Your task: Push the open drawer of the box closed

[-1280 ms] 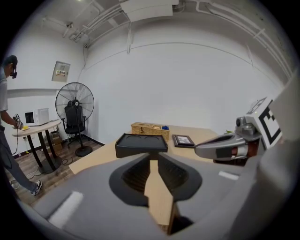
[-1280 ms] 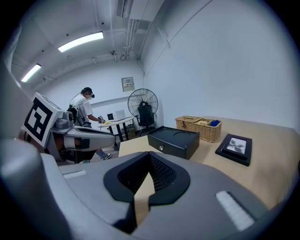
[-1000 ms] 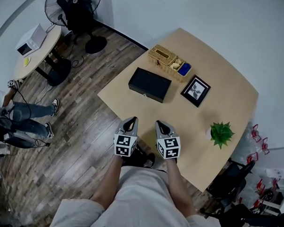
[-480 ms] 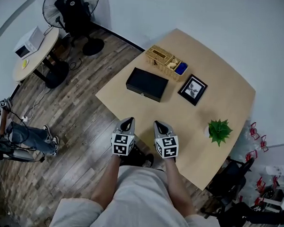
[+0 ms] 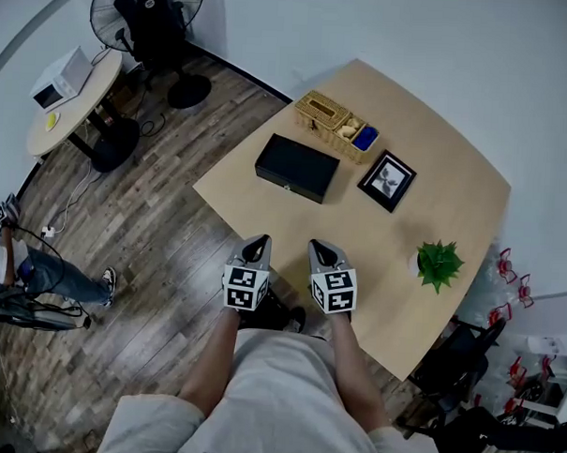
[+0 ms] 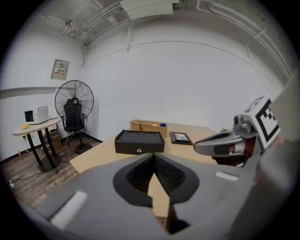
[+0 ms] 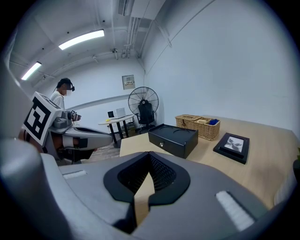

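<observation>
Jaws on both tools are pressed together with nothing between them: the left gripper (image 5: pixel 258 240) and the right gripper (image 5: pixel 322 247) hang side by side at the near edge of the table (image 5: pixel 435 195). The black box (image 5: pixel 298 168) lies well apart from them near the table's left edge. It sits just beside a wicker basket (image 5: pixel 337 118) and near a picture frame (image 5: pixel 389 180), and its front with the small knob looks flush.

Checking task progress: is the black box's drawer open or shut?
Shut, it seems: the black box shows its knobbed front flush with the body, nothing pulled out.
</observation>
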Tool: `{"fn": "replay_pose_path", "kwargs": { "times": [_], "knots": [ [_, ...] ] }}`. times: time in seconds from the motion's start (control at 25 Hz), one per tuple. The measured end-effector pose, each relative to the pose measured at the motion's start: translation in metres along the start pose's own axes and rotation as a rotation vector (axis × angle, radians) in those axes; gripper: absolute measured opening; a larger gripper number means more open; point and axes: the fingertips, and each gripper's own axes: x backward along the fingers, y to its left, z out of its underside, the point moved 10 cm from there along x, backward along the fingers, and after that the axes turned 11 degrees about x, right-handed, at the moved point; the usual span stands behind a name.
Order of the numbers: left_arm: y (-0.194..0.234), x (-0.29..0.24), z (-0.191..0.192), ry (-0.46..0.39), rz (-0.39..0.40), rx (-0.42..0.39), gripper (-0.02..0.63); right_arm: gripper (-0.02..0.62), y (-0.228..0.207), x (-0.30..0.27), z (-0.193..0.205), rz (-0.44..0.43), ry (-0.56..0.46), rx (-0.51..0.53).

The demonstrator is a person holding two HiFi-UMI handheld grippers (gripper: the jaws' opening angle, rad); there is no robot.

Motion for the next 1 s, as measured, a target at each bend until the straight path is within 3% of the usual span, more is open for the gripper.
{"fn": "replay_pose_path", "kwargs": {
  "times": [1.0],
  "knots": [
    [0.0030,-0.0006,0.0022,0.010,0.022,0.002,0.054,0.002,0.0015,-0.0003,-0.0036,0.024,-0.012,-0.014]
  ]
}}
